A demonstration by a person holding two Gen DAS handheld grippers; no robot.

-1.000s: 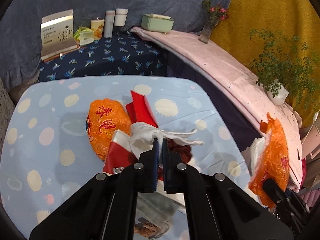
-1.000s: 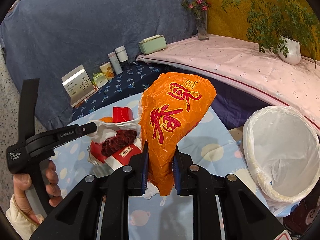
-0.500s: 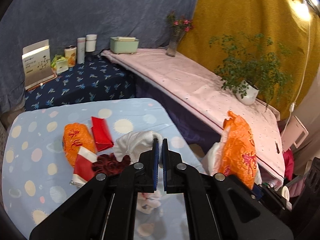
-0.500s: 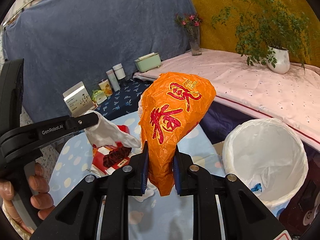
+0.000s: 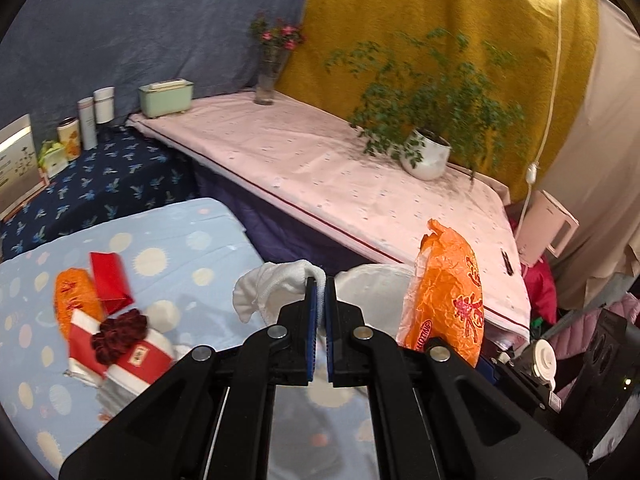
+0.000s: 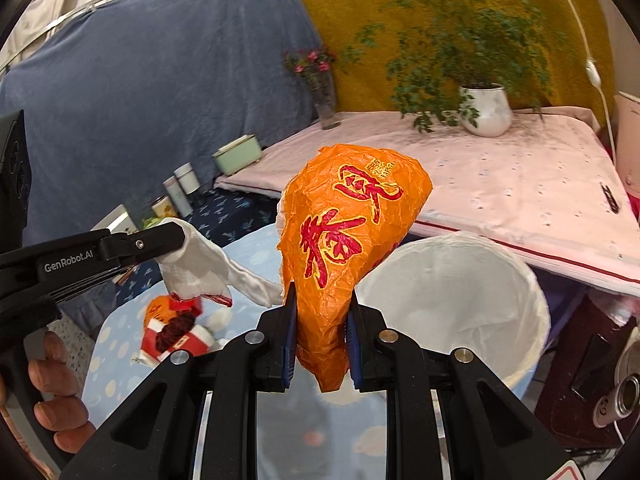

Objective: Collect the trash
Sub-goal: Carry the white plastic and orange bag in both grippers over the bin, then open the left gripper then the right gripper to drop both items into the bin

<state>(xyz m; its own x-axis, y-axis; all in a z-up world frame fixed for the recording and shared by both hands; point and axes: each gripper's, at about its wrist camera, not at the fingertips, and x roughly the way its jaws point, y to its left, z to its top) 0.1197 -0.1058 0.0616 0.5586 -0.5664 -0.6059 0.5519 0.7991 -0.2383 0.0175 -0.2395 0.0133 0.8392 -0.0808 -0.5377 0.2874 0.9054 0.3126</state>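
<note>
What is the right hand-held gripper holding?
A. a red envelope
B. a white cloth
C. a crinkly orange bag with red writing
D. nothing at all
C. In the right wrist view the right hand-held gripper is shut on the orange bag; the left hand-held gripper holds the white cloth.

Crumpled orange wrapper [image 6: 344, 248] with red characters is held upright in the air, above the near rim of a white-lined bin [image 6: 452, 304]. White cloth [image 6: 200, 268], red-edged, hangs in the air. A second orange wrapper [image 5: 74, 300], red packet [image 5: 110, 282] and red-white box [image 5: 132, 356] are left on the dotted blue surface [image 5: 192, 248], near its left edge.
</note>
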